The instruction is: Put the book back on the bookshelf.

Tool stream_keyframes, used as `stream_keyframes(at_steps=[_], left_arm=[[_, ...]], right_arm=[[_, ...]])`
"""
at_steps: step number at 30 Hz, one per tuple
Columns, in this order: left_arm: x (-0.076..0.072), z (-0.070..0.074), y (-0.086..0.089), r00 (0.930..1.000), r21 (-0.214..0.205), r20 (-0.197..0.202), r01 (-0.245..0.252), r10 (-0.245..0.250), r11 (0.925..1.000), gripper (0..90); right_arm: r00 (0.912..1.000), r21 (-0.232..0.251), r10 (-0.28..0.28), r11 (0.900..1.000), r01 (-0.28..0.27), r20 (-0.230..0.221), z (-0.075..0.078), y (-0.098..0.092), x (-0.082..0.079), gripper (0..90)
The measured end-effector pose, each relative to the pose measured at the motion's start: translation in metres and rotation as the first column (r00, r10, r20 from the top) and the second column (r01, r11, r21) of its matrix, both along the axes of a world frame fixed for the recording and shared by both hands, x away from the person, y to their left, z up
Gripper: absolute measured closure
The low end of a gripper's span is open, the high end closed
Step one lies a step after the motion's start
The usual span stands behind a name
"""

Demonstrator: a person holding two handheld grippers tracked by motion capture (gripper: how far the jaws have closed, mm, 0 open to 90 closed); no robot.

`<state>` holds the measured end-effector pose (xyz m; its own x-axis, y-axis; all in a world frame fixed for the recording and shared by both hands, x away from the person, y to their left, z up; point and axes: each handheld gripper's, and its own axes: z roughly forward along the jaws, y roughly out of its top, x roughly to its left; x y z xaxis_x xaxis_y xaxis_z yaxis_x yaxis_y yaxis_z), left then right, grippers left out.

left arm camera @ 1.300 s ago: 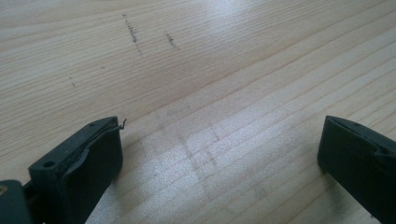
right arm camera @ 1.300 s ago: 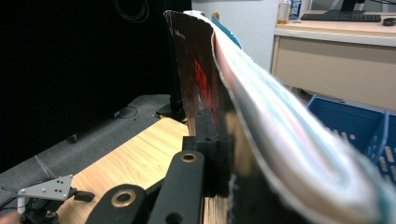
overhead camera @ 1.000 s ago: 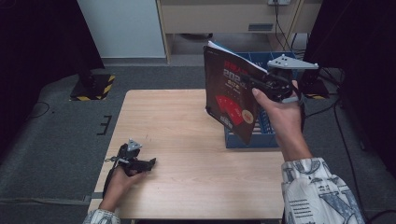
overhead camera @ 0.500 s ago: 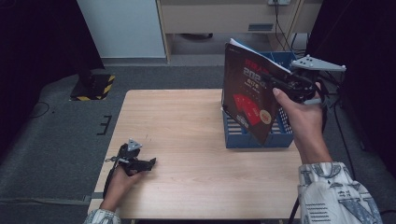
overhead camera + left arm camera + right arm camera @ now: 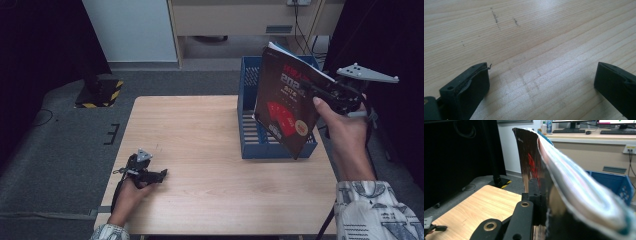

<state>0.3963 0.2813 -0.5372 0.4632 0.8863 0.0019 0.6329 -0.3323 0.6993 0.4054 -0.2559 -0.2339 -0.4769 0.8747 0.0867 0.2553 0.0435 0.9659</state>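
A thick book with a dark cover and red print [image 5: 285, 102] hangs upright and tilted in the air, above the blue basket [image 5: 248, 90] at the table's right side. My right gripper [image 5: 320, 90] is shut on the book's edge. In the right gripper view the book [image 5: 564, 182] bulges past the jaws, pages fanned to the right. My left gripper [image 5: 155, 175] rests low over the wooden table [image 5: 200, 135] near its front left corner. Its jaws stand wide open in the left gripper view, and between its fingertips [image 5: 474, 85] lies bare wood.
The blue slatted basket [image 5: 616, 182] stands on the table's right part, reaching past the far edge. Behind the table are a white cabinet [image 5: 130, 30], a desk front with cables [image 5: 300, 20] and a yellow-black striped stand foot [image 5: 100, 92] on grey carpet.
The right hand has carried the book to the right, from over the table's middle right to above the basket. The left gripper has stayed put.
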Motion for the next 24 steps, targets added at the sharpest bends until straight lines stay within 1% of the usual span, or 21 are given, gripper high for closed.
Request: stream_keyframes(at_steps=[3, 13, 20, 24], left_arm=[[0.0, 0.0, 0.0, 1.0, 0.0, 0.0, -0.002, 0.002, 1.0, 0.0], [0.0, 0.0, -0.001, 1.0, 0.001, 0.0, -0.008, 0.008, 1.0, 0.0], [-0.001, 0.0, -0.001, 1.0, 0.0, 0.0, -0.009, 0.009, 1.0, 0.0], [-0.001, 0.0, -0.001, 1.0, 0.002, 0.0, -0.01, 0.01, 0.9999, 0.0]], right_arm=[[0.9999, 0.0, -0.016, 0.9999, 0.016, -0.005, -0.001, -0.007, 0.0, 87.1], [0.9985, -0.006, -0.053, 0.9986, 0.053, -0.012, -0.003, -0.017, 0.005, 87.1], [0.9976, -0.002, -0.069, 0.9976, 0.069, -0.009, -0.002, -0.024, 0.002, 87.1], [0.9965, -0.005, -0.083, 0.9965, 0.083, -0.008, -0.001, -0.031, 0.001, 87.1]])
